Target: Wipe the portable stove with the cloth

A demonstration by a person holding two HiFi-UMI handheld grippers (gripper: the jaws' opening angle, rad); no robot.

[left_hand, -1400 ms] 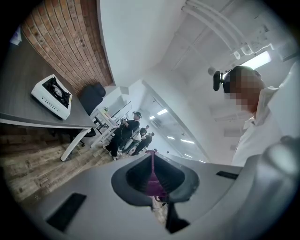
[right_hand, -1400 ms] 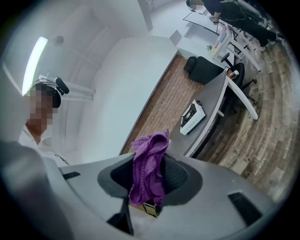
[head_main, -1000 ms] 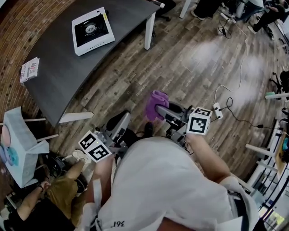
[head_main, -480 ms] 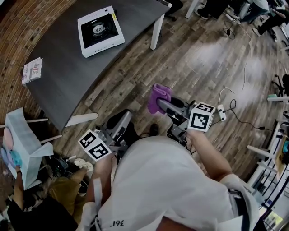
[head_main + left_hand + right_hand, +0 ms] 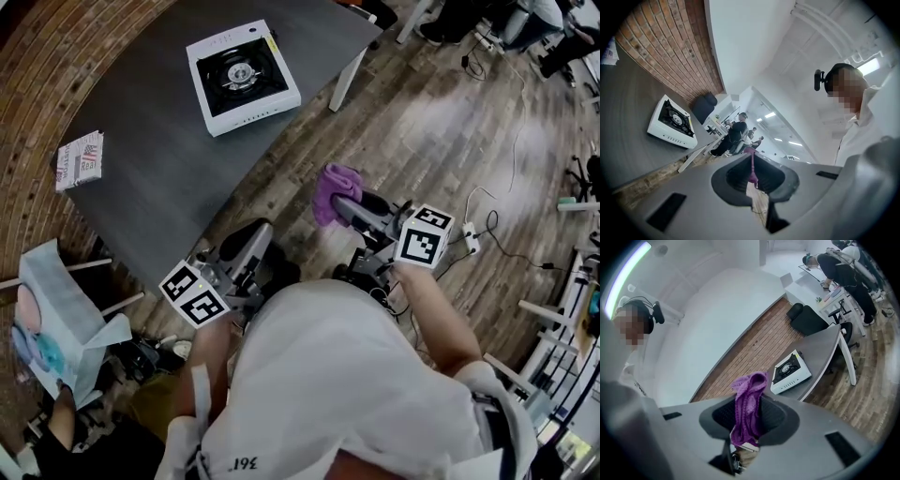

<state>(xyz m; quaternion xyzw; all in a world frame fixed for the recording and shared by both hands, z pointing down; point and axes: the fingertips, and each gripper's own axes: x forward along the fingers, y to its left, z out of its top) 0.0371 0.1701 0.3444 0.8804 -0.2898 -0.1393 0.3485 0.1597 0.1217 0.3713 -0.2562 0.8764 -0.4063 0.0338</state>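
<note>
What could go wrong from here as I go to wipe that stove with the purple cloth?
1. The cloth is held in the right gripper's jaws with much of it bunched loose beyond them; it could drag or slip out under a firm rub.
2. The portable stove stands unheld on the table, and the left gripper is nowhere near it, so wiping might push it along.

Far end of table (image 5: 169, 187), portable stove (image 5: 243, 77) on top, booklet (image 5: 79, 160) at left edge, well apart, cloth (image 5: 335, 187) in right gripper (image 5: 339, 204) over floor (image 5: 441, 131) right of table, left gripper (image 5: 253, 234) at near edge.
</note>
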